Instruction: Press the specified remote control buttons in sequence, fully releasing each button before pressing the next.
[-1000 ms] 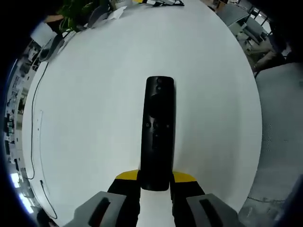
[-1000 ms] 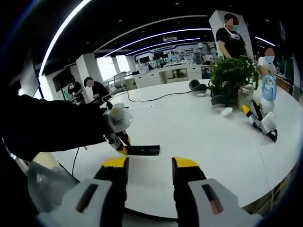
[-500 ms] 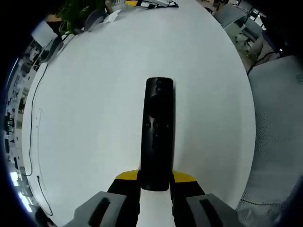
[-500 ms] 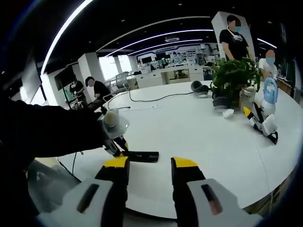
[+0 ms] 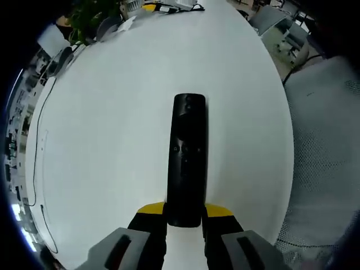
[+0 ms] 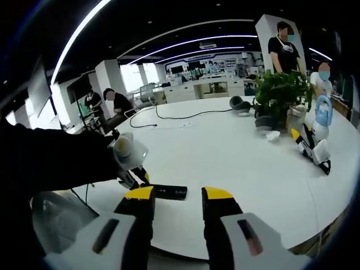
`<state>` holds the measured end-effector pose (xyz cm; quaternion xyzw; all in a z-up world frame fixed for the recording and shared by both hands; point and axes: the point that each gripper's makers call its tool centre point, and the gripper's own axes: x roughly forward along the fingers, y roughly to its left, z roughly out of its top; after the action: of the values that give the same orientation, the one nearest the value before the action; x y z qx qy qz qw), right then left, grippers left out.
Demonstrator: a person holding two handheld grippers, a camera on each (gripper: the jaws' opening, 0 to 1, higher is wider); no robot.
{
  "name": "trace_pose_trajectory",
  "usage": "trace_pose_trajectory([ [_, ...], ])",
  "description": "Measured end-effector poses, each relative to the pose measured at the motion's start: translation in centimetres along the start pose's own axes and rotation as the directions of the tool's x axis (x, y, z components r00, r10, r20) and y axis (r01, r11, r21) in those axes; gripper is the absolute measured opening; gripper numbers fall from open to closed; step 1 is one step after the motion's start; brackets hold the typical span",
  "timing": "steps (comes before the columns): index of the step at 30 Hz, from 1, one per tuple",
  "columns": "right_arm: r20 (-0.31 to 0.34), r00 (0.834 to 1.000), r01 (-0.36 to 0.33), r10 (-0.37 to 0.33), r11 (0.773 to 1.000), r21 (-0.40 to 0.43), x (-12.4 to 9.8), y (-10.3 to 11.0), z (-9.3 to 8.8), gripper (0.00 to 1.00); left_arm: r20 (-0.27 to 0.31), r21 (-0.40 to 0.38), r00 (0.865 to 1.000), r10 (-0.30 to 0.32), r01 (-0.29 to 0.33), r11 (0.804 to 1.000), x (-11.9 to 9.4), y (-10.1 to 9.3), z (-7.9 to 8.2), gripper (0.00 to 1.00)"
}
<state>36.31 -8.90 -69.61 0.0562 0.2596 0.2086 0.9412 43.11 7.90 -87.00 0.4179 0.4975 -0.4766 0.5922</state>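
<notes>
Your left gripper (image 5: pixel 184 216) pinches the near end of the one black remote control (image 5: pixel 187 157), jaws pressed on its sides, the remote held out over the white table (image 5: pixel 112 112). Its buttons are too dim to read, no writing legible. Your right gripper (image 6: pixel 176 197) hangs with jaws spread, nothing between them. Past them one potted plant (image 6: pixel 278 95), and three people further back, one seated, partly hidden.

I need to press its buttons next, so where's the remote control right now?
In the left gripper view, the remote control is clamped at its near end by the left hand-held gripper, over the white table.
</notes>
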Motion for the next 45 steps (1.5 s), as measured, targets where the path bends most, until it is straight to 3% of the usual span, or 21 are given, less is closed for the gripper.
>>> trace_pose_trajectory([
  [19, -0.007, 1.0, 0.008, -0.008, 1.0, -0.022, 0.0, -0.1, -0.1, 0.3, 0.011, -0.003, 1.0, 0.001, -0.001, 1.0, -0.1, -2.0, -0.4, 0.23],
  [24, -0.01, 1.0, -0.007, 0.007, 1.0, -0.004, 0.0, 0.0, -0.1, 0.22, 0.024, -0.006, 1.0, 0.0, 0.0, 1.0, -0.2, -2.8, -0.5, 0.23],
  [30, -0.04, 0.998, -0.053, 0.054, 0.998, 0.018, 0.3, 0.8, -0.3, 0.15, 0.05, -0.008, 0.999, 0.003, -0.003, 1.0, -0.3, -4.0, -0.8, 0.23],
  [35, -0.088, 0.987, -0.13, 0.131, 0.991, 0.019, 0.8, 2.3, -0.5, 0.06, 0.063, -0.016, 0.998, 0.006, -0.005, 1.0, -0.3, -4.7, -0.9, 0.23],
  [37, -0.107, 0.982, -0.155, 0.155, 0.988, 0.01, 1.3, 2.6, -0.2, 0.0, 0.068, -0.02, 0.998, 0.007, -0.006, 1.0, -0.3, -5.0, -0.9, 0.23],
  [41, -0.128, 0.969, -0.205, 0.209, 0.978, 0.043, 2.0, 3.5, 0.9, 0.0, 0.079, -0.029, 0.997, 0.007, -0.005, 1.0, -0.3, -5.4, -0.9, 0.23],
  [45, -0.138, 0.962, -0.235, 0.236, 0.972, 0.021, 2.7, 4.2, 2.2, 0.0, 0.083, -0.038, 0.997, 0.007, -0.004, 0.999, -0.4, -5.9, -0.8, 0.23],
])
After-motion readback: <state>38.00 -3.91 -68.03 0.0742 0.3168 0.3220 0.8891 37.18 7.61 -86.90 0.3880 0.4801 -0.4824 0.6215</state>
